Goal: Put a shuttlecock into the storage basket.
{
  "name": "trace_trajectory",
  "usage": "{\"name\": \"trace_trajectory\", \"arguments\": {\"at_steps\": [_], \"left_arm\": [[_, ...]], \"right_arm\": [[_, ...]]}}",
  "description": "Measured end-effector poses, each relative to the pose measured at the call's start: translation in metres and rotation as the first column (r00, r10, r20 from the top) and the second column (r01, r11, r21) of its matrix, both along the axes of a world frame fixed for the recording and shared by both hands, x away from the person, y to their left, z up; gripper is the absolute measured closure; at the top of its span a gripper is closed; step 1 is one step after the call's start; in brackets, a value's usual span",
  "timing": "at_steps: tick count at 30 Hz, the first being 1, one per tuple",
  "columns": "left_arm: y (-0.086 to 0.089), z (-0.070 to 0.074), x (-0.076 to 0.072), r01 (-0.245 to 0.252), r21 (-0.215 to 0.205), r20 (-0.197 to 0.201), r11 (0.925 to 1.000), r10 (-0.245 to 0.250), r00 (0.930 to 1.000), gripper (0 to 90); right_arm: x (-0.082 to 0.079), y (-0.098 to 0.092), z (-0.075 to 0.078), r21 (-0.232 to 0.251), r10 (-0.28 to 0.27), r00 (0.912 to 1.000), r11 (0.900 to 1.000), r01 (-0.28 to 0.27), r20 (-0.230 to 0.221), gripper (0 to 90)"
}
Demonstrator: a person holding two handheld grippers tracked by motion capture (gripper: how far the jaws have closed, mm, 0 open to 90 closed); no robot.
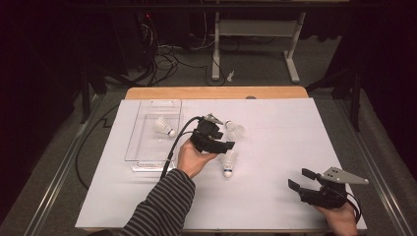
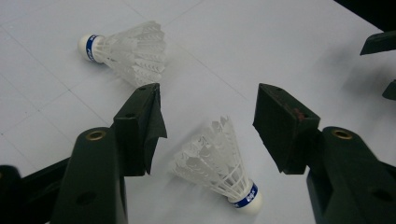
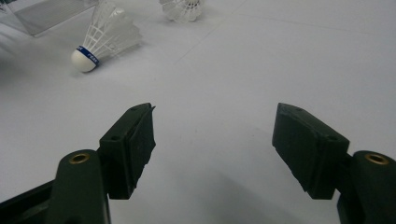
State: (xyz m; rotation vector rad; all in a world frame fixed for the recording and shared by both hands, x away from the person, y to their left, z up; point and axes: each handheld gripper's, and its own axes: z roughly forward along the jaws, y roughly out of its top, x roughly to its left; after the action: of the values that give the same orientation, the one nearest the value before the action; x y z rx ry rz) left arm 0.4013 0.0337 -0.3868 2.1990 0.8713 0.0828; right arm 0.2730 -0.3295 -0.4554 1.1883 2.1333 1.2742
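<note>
shuttlecock (image 2: 219, 163): lies on its side on the white table sheet (image 1: 275, 147), between the left jaws, touching neither
left gripper (image 2: 209, 123): jaws wide, holding nothing
second shuttlecock (image 2: 128, 49): just beyond
third shuttlecock (image 1: 163, 127): inside clear tray (image 1: 142, 147)
right gripper (image 3: 215, 140): wide open, empty, well apart

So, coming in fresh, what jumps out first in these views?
The left gripper hangs mid-table with open jaws around a white shuttlecock lying on the sheet, pads not touching it. A clear tray at the left holds another shuttlecock. The right gripper rests open at the near right, with nothing between its jaws.
</note>
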Motion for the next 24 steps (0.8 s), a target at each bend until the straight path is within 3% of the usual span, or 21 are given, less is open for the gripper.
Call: {"name": "trace_trajectory", "arguments": {"at_steps": [14, 24], "left_arm": [[-0.011, -0.010, 0.009, 0.038, 0.078, -0.089, 0.9962, -0.031, 0.9956, 45.8], [-0.014, -0.015, 0.010, 0.067, 0.111, -0.123, 0.9916, -0.053, 0.9910, 49.2]], "right_arm": [[0.000, 0.000, 0.000, 0.002, -0.001, 1.0000, 1.000, 0.001, 0.000, 30.3], [0.000, 0.000, 0.000, -0.001, 0.001, 1.0000, 1.000, -0.001, 0.002, 30.3]]}}
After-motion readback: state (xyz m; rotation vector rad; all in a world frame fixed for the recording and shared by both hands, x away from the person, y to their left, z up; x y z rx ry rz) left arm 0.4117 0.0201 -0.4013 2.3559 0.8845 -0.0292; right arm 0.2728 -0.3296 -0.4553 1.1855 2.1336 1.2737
